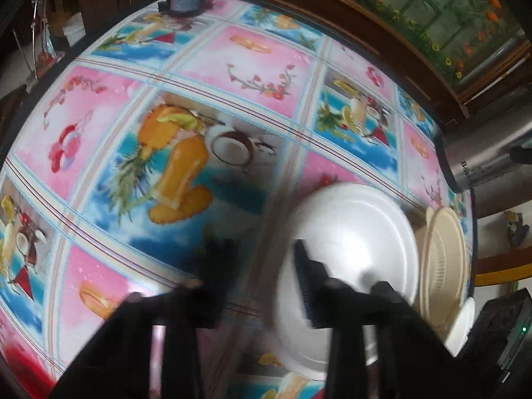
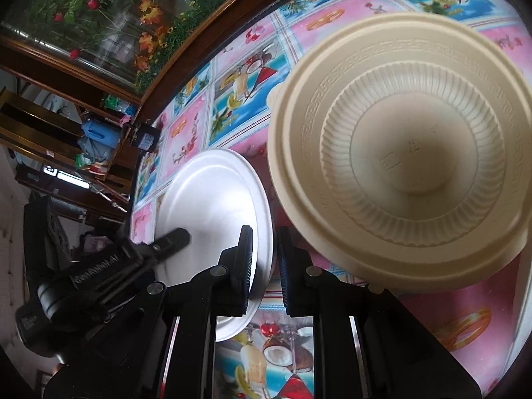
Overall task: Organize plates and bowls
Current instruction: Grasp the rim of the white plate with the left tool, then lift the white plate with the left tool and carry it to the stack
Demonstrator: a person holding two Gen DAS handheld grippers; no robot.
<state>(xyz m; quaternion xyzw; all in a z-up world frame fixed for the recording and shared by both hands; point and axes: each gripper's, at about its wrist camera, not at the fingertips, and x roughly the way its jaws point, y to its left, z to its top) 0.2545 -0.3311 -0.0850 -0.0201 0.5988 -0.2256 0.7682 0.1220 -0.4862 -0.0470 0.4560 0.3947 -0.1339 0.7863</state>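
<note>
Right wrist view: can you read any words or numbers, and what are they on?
"GenRobot.AI", partly blurred: raised letters on the black left gripper.
Raised marks on base of the cream ribbed plastic bowl: too faint.
Label on the small black box: too blurred.

Flowered wall mural (image 1: 449,10), dark wooden furniture (image 2: 50,123)
</note>
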